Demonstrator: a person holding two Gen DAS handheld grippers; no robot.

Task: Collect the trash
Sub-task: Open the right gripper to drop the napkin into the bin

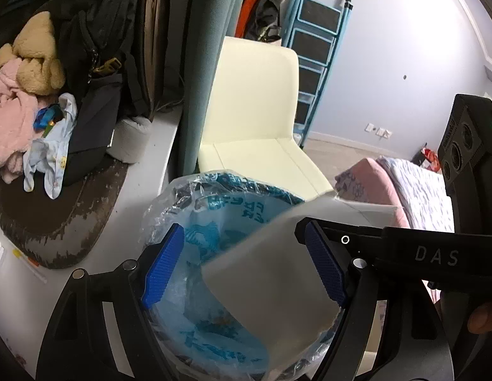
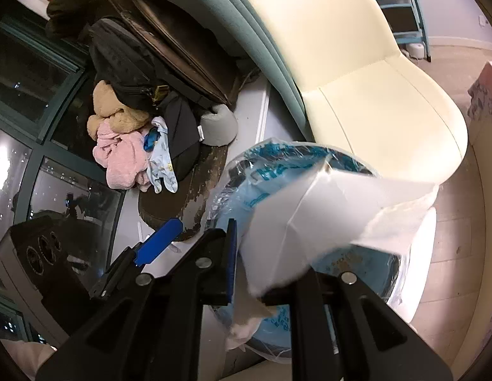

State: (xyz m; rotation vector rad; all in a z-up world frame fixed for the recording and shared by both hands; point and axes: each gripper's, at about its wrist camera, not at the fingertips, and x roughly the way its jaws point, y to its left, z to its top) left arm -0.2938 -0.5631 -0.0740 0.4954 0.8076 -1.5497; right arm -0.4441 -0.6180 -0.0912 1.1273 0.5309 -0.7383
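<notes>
Seen from the left wrist camera, the left gripper (image 1: 246,270) points down over a round trash bin (image 1: 189,254) lined with a clear plastic bag printed in blue. Its two blue pads stand wide apart, and a sheet of white paper (image 1: 271,273) hangs between them above the bin's mouth; the paper lies close against the right-hand pad, but whether it touches that pad cannot be told, and the left-hand pad is clear of it. The right gripper (image 1: 436,257), black and lettered "DAS", crosses in from the right, just beyond the left gripper's right finger. Past the bin stands a cream chair (image 1: 252,101), with a blue step ladder (image 1: 319,47) behind it. Far to the left of the gripper lies a heap of pink and pale blue clothes (image 1: 14,120) with a tan soft toy on top. Seen from the right wrist camera, the right gripper (image 2: 262,285) has its jaws nearly closed, pinching the near edge of the same white paper (image 2: 325,209), which spreads forward and to the right over the bin (image 2: 268,158). A torn scrap of it hangs below the jaws. One blue pad of the left gripper (image 2: 158,241) shows just to the left. The cream chair (image 2: 373,79) rises beyond the bin, and the clothes heap (image 2: 125,155) lies to the far left.
</notes>
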